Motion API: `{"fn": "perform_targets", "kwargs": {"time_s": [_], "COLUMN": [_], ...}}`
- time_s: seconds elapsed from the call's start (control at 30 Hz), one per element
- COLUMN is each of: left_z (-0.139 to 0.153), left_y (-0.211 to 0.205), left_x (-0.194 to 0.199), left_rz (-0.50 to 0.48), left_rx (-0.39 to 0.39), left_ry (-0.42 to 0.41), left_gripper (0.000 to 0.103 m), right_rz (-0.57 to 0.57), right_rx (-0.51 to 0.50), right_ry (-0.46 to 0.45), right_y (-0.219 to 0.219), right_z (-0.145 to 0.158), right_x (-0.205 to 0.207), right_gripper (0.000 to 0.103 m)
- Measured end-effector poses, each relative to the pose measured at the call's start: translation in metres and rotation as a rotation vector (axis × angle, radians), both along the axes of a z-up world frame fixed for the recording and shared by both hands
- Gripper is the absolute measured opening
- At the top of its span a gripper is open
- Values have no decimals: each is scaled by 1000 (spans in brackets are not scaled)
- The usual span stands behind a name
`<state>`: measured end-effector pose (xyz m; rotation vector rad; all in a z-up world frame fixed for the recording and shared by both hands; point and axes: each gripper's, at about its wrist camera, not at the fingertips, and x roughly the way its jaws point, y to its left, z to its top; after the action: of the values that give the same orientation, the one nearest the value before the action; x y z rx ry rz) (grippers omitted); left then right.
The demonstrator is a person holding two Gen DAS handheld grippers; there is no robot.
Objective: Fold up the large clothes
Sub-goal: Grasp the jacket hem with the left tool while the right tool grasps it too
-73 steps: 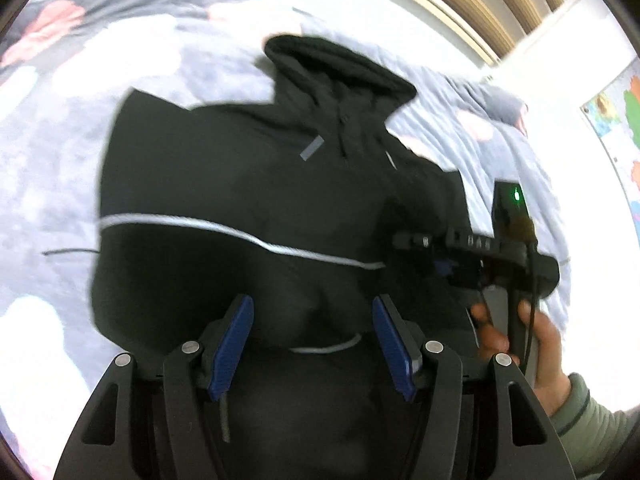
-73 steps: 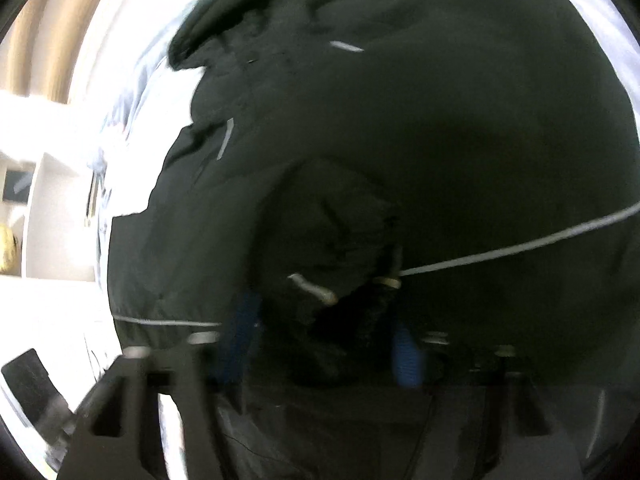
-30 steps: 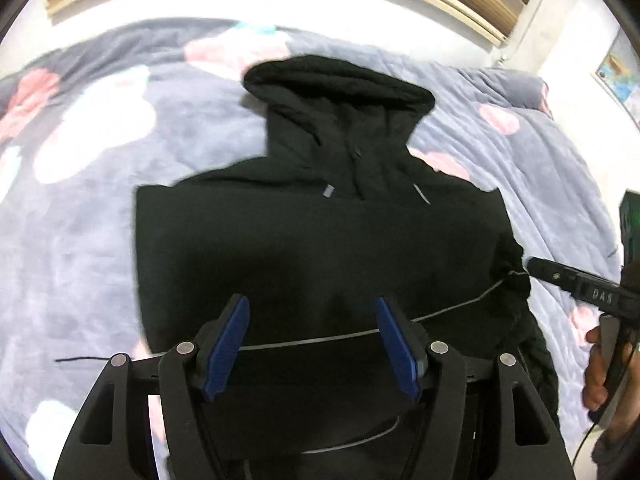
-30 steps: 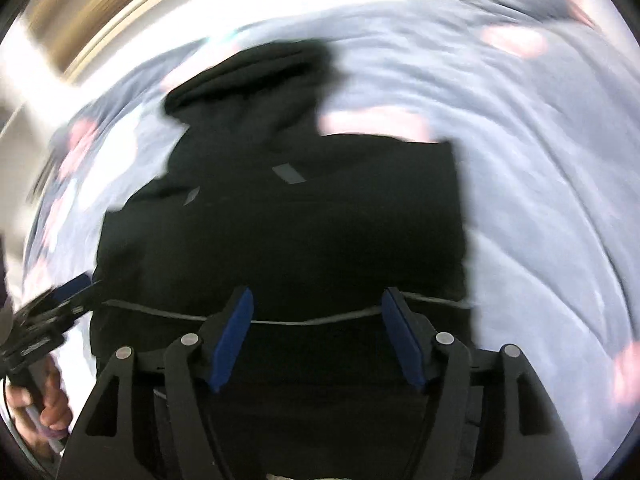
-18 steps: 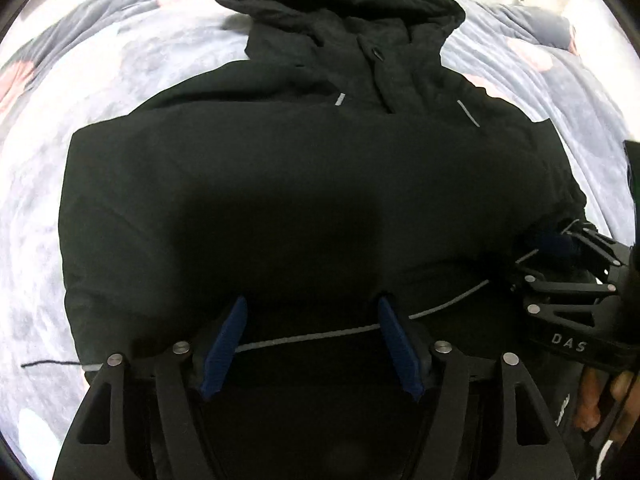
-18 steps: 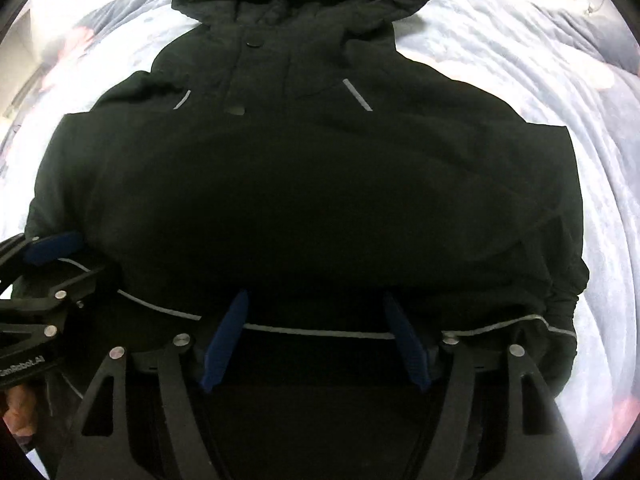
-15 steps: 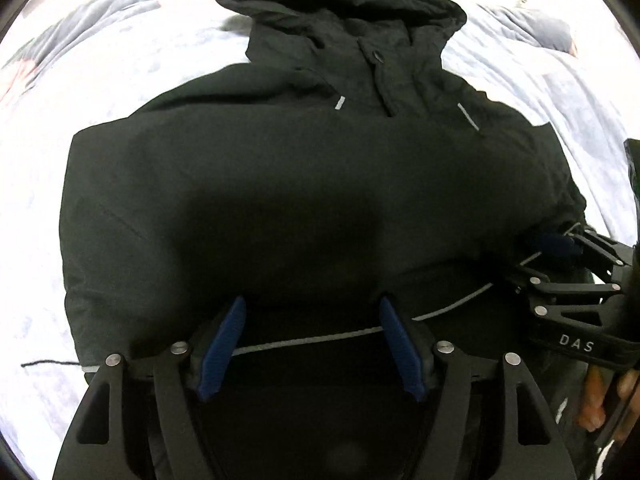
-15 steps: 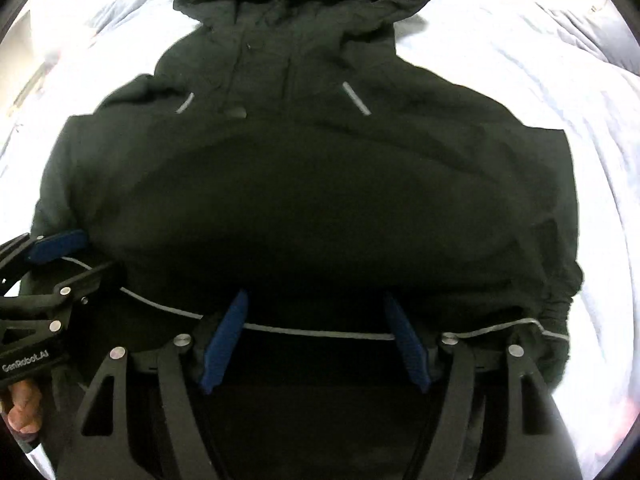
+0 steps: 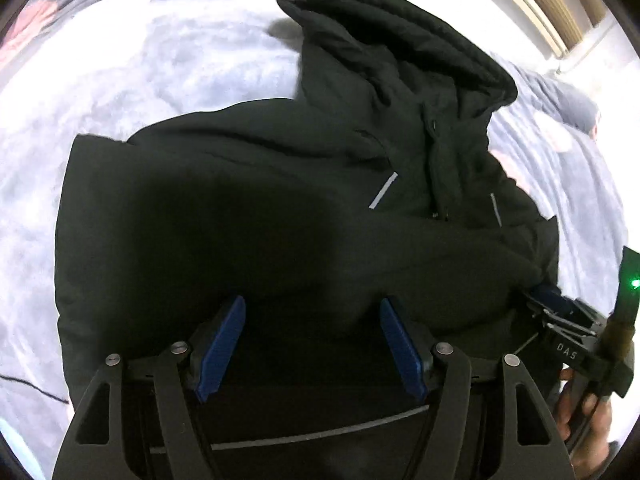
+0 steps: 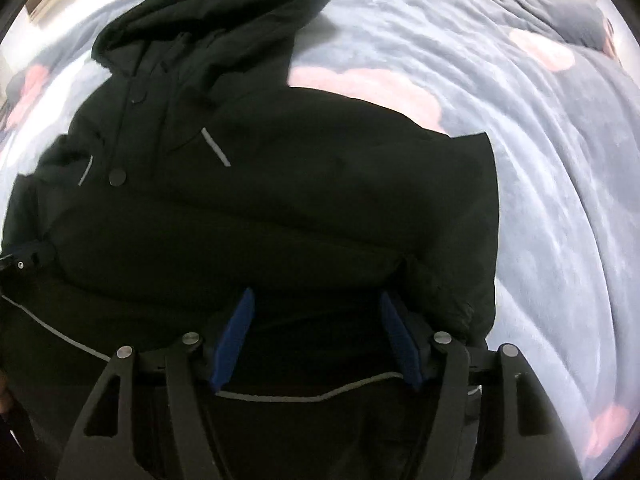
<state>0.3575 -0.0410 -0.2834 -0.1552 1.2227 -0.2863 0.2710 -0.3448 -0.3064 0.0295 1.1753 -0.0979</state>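
Observation:
A black hooded jacket lies front up on the bed, hood at the far end, sleeves folded in, thin grey reflective stripes on the chest. It fills the right wrist view too. My left gripper is open, low over the jacket's near left part, with fabric between the blue pads. My right gripper is open over the near right part, by the bunched edge. The right gripper also shows in the left wrist view, at the jacket's right side.
A grey-blue blanket with pink blotches covers the bed around the jacket. A thin black cord lies at the left. A wooden headboard and white wall stand beyond the hood.
Both grippers have moved forward and lower over the jacket's lower part. The hem stripe now sits under the grippers. Both stay open.

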Motion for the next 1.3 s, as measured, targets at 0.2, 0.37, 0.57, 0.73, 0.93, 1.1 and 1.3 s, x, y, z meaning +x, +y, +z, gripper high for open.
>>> {"fn": "perform_targets", "kwargs": {"time_s": [0.2, 0.37, 0.57, 0.73, 0.93, 1.1, 1.3], "left_z": [7, 46, 82, 83, 80, 59, 27], "left_y": [-14, -1, 12, 32, 32, 19, 14], "left_x": [-11, 0, 59, 115, 165, 198, 226], "left_rz": [-52, -24, 51, 105, 95, 35, 39], "left_rx": [81, -77, -67, -83, -82, -56, -48], "left_ry": [-43, -90, -204, -202, -217, -174, -131], "left_gripper": [73, 73, 73, 73, 73, 73, 10], "right_rz": [19, 26, 30, -14, -38, -30, -35], "right_rx": [37, 135, 203, 206, 226, 204, 202], "right_ry": [-13, -61, -167, -215, -233, -211, -143], "right_y": [-6, -10, -21, -33, -43, -34, -31], "right_z": [-1, 29, 69, 79, 81, 72, 48], "right_x": [-3, 10, 59, 112, 157, 186, 215], "right_gripper": [70, 70, 70, 70, 70, 70, 14]}}
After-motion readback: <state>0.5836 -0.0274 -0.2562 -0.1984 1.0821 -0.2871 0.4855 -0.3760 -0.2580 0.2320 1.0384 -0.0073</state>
